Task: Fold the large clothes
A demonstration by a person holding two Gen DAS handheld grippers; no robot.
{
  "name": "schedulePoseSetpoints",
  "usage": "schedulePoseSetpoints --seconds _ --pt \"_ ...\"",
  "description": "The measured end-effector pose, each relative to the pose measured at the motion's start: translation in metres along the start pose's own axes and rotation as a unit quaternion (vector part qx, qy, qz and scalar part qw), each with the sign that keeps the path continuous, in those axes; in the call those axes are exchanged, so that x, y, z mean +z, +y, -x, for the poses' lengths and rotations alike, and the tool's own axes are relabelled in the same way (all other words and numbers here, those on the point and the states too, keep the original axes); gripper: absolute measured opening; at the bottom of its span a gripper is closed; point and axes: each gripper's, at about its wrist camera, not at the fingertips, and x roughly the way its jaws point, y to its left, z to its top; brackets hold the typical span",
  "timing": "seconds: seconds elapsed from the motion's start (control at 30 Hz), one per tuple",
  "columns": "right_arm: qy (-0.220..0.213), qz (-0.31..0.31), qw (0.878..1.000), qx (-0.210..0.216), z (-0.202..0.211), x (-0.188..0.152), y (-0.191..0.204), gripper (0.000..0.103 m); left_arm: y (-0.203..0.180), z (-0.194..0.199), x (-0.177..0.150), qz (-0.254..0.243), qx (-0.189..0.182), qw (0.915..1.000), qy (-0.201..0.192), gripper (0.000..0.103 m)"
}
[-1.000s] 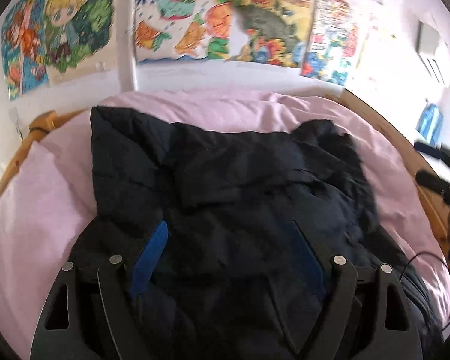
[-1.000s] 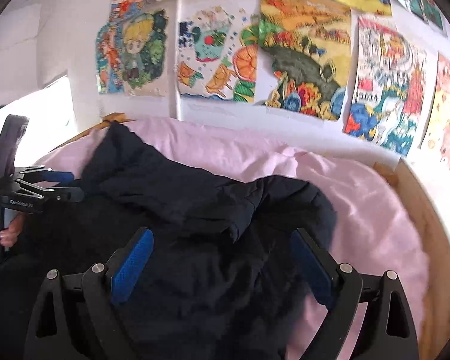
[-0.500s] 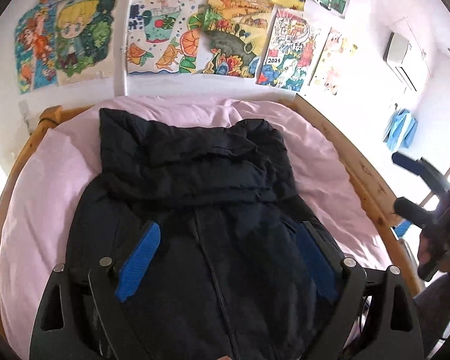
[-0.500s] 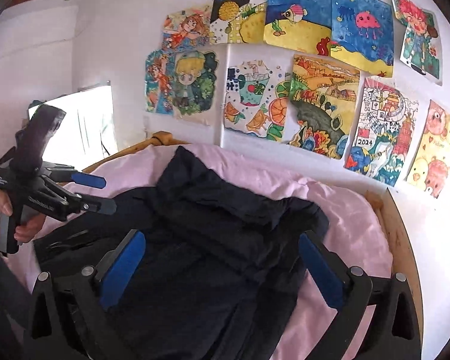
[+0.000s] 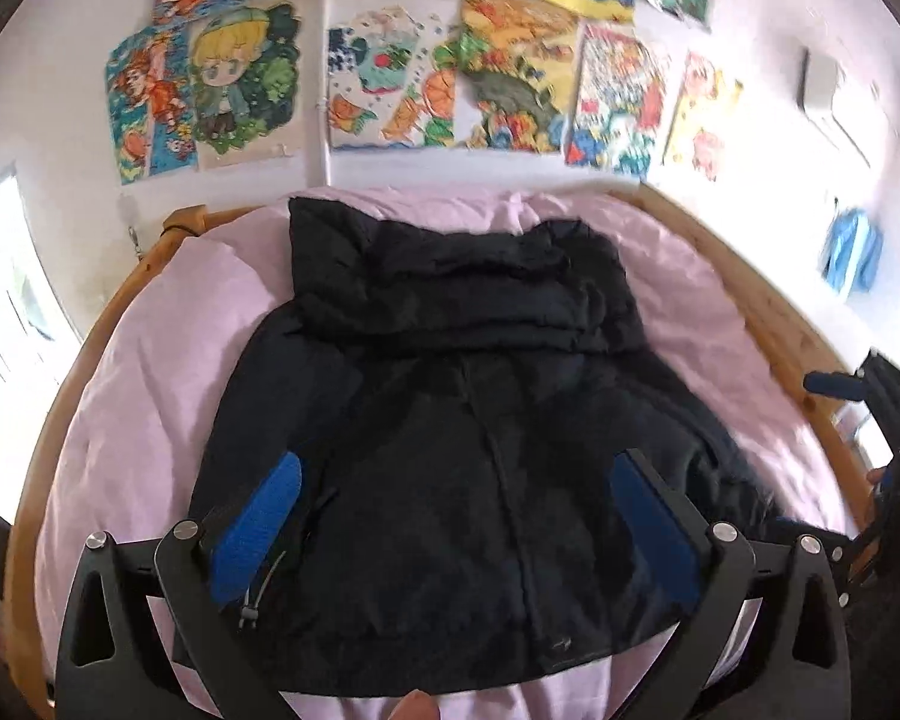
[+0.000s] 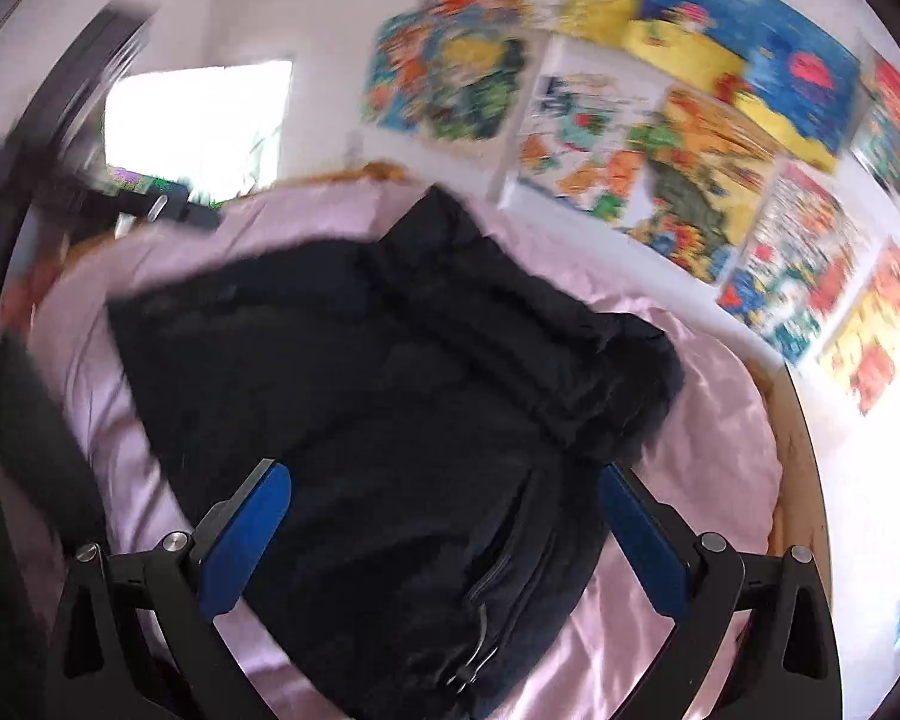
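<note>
The dark jacket (image 5: pixel 450 450) lies on the bed (image 5: pixel 138 420), its long axis running away from both claws. Left claw (image 5: pixel 456 528) and right claw (image 6: pixel 444 534), both just opened wide and empty, hover over its near hem, left more centred.

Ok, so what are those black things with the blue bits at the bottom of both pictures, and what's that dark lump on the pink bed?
Those are two grippers, like big tongs, one in each of a person's hands. Each carries a camera looking along its fingers, so one picture comes from the left gripper and one from the right gripper. The blue bits are soft pads. The dark lump is a black jacket, partly folded, lying on a pink sheet. Both grippers are wide open, holding nothing. The left one's jaws have just been opening.
</note>
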Motion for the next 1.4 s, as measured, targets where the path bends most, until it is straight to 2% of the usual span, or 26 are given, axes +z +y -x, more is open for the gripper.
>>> schedulePoseSetpoints --seconds 0.2,0.3,0.37,0.43,0.53,0.6,0.67,0.73,0.77,0.83,0.87,0.9,0.93,0.97,1.0,1.07,1.1,1.17,1.2,1.27,1.37,1.4 --pt "0.041 0.12 0.992 0.022 -0.03 -0.033 0.057 0.103 -0.016 -0.03 -0.025 -0.059 -0.008 0.9958 0.07 0.102" --pt "0.053 0.208 0.977 0.016 -0.041 -0.058 0.091 0.103 -0.025 -0.033 -0.034 -0.078 -0.04 0.993 0.08 0.102" --pt "0.047 0.278 0.959 -0.009 -0.048 -0.077 0.111 0.103 -0.029 -0.033 -0.035 -0.081 -0.055 0.9919 0.082 0.102" --pt "0.051 0.309 0.949 -0.024 -0.055 -0.087 0.118 0.103 -0.033 -0.033 -0.034 -0.088 -0.05 0.9917 0.08 0.102" --pt "0.063 0.323 0.943 -0.046 -0.067 -0.097 0.118 0.103 -0.035 -0.036 -0.038 -0.113 -0.035 0.9897 0.08 0.102" --pt "0.067 0.327 0.941 -0.056 -0.073 -0.101 0.115 0.103 -0.037 -0.038 -0.047 -0.15 -0.022 0.9849 0.084 0.102" --pt "0.069 0.33 0.939 -0.061 -0.075 -0.105 0.113 0.102 -0.04 -0.039 -0.061 -0.208 -0.006 0.975 0.079 0.102" --pt "0.07 0.333 0.938 -0.064 -0.076 -0.105 0.115 0.102 -0.044 -0.039 -0.081 -0.277 0.016 0.9584 0.065 0.102" --pt "0.07 0.335 0.937 -0.064 -0.077 -0.106 0.114 0.102 -0.047 -0.039 -0.094 -0.322 0.025 0.9448 0.057 0.102" --pt "0.067 0.338 0.936 -0.069 -0.076 -0.107 0.115 0.101 -0.046 -0.041 -0.114 -0.374 0.028 0.9254 0.054 0.102" --pt "0.065 0.337 0.936 -0.07 -0.075 -0.107 0.114 0.1 -0.046 -0.043 -0.126 -0.401 0.023 0.9135 0.063 0.102" --pt "0.065 0.336 0.937 -0.071 -0.076 -0.106 0.113 0.098 -0.042 -0.047 -0.134 -0.416 0.016 0.9062 0.075 0.102" --pt "0.067 0.333 0.938 -0.072 -0.076 -0.105 0.113 0.094 -0.039 -0.052 -0.141 -0.426 0.01 0.8996 0.095 0.102" --pt "0.071 0.327 0.94 -0.071 -0.077 -0.104 0.11 0.091 -0.035 -0.059 -0.146 -0.428 0.008 0.8965 0.113 0.102" --pt "0.075 0.321 0.942 -0.07 -0.078 -0.103 0.108 0.09 -0.031 -0.064 -0.149 -0.427 0.009 0.8955 0.124 0.102" --pt "0.08 0.308 0.946 -0.067 -0.08 -0.099 0.104 0.078 -0.023 -0.075 -0.15 -0.416 0.014 0.8968 0.15 0.102" --pt "0.082 0.303 0.947 -0.063 -0.08 -0.098 0.103 0.075 -0.018 -0.08 -0.15 -0.409 0.016 0.8981 0.161 0.102" --pt "0.09 0.276 0.956 -0.046 -0.08 -0.095 0.099 0.065 -0.012 -0.087 -0.149 -0.4 0.024 0.8995 0.175 0.102" --pt "0.097 0.245 0.964 -0.027 -0.079 -0.09 0.093 0.059 -0.01 -0.091 -0.149 -0.397 0.029 0.8992 0.182 0.102" --pt "0.103 0.199 0.975 -0.005 -0.077 -0.083 0.084 0.038 -0.006 -0.095 -0.152 -0.399 0.035 0.8964 0.19 0.102" --pt "0.104 0.097 0.989 0.037 -0.07 -0.064 0.056 0.024 -0.005 -0.098 -0.151 -0.41 0.041 0.891 0.191 0.102" --pt "0.104 0.068 0.991 0.048 -0.068 -0.058 0.048 0.023 -0.004 -0.099 -0.149 -0.412 0.043 0.8901 0.189 0.102"
